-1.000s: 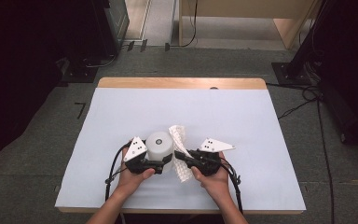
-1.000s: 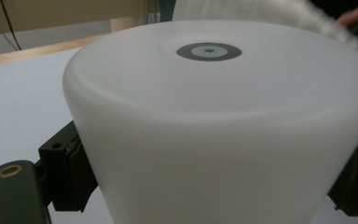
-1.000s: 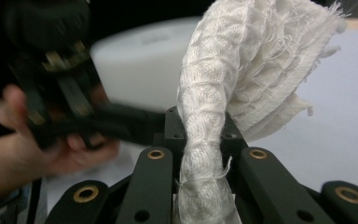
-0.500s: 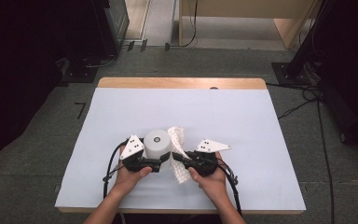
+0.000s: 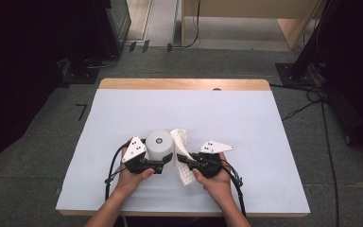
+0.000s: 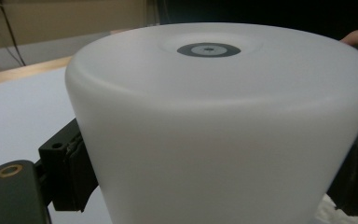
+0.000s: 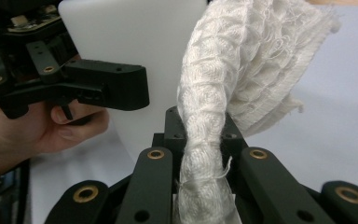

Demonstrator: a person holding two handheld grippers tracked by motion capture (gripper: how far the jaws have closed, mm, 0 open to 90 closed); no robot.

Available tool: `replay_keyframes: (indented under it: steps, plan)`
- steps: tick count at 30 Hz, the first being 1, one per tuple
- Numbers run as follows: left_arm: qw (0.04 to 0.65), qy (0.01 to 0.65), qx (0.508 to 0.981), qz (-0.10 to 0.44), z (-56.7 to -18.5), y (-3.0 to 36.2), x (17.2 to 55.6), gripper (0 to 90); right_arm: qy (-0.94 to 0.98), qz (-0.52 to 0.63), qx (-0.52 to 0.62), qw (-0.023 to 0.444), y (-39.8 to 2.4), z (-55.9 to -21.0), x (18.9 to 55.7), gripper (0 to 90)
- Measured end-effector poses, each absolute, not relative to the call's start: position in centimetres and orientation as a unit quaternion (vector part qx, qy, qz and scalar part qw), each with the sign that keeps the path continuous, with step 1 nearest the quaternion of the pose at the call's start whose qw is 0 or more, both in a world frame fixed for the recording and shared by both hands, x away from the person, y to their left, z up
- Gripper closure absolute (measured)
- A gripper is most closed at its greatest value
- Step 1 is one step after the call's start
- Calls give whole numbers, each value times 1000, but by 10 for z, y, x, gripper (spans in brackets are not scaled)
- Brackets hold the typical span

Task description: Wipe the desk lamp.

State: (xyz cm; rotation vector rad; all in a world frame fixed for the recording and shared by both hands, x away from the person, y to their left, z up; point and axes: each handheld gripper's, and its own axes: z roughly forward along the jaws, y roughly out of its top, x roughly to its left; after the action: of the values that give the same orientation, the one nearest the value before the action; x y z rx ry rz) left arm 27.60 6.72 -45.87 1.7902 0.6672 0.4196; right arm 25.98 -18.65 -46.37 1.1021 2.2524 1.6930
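A white, smooth cylinder (image 5: 159, 143) with a small dark ring on its top (image 6: 209, 50) stands on the pale sheet near the table's front. My left gripper (image 5: 166, 163) is shut on its lower side, one black pad (image 6: 72, 170) pressing its left flank. A white waffle-weave cloth (image 5: 182, 151) hangs folded right beside the cylinder's right side. My right gripper (image 5: 183, 161) is shut on that cloth (image 7: 214, 93), which rises bunched from between the jaws (image 7: 198, 140). The left gripper (image 7: 98, 86) and the hand holding it appear in the right gripper view too.
The table (image 5: 184, 84) has a wooden far edge and a pale blue-white sheet (image 5: 227, 118) over its top. Cables trail from both grippers toward the front edge. Dark equipment and cables stand on the grey floor around the table.
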Motion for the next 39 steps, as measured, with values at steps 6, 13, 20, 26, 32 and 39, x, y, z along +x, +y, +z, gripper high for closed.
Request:
replay_keyframes:
  steps: [6, 13, 20, 26, 32, 39]
  plan:
    - [524, 275, 777, 215, -470, 61, 276, 87, 730, 558, 387, 72, -198, -462, 260, 799]
    - [510, 287, 783, 208, -473, 65, 273, 82, 726, 562, 390, 65, -202, -465, 261, 797]
    - [510, 327, 764, 222, -471, 65, 259, 74, 727, 562, 390, 61, -200, -465, 265, 796]
    - [488, 365, 751, 255, -468, 51, 256, 78, 727, 561, 392, 57, -203, -466, 265, 795]
    - [480, 348, 764, 256, -463, 52, 259, 91, 735, 548, 396, 49, -201, -474, 266, 795]
    - [560, 341, 735, 175, -452, 72, 271, 92, 743, 545, 386, 36, -191, -479, 264, 795]
